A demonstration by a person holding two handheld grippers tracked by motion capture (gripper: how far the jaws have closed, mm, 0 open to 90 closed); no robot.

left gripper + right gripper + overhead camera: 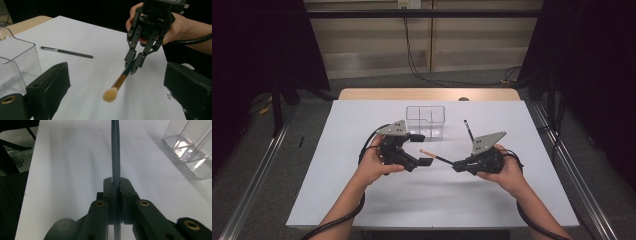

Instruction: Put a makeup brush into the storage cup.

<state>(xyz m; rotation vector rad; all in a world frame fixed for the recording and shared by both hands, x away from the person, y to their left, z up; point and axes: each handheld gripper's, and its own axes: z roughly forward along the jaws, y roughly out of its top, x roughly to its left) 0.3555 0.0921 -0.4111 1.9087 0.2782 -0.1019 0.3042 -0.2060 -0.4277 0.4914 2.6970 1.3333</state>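
Observation:
A makeup brush (435,156) with a tan bristle head and dark handle is held level above the white table. My right gripper (455,164) is shut on its handle (115,157), and the jaws (116,187) pinch it from both sides. The brush head (110,95) points at my left gripper (422,150), which is open with its wide jaws on either side of the head without touching it. In the left gripper view the right gripper (134,65) clamps the handle. A second, thin dark brush (468,130) (67,51) lies flat on the table.
A clear plastic compartment box (426,121) (15,65) (192,147) stands on the white table sheet (362,200) behind the grippers. Cables trail from both grippers toward the near edge. Metal frame rails run along both sides of the table.

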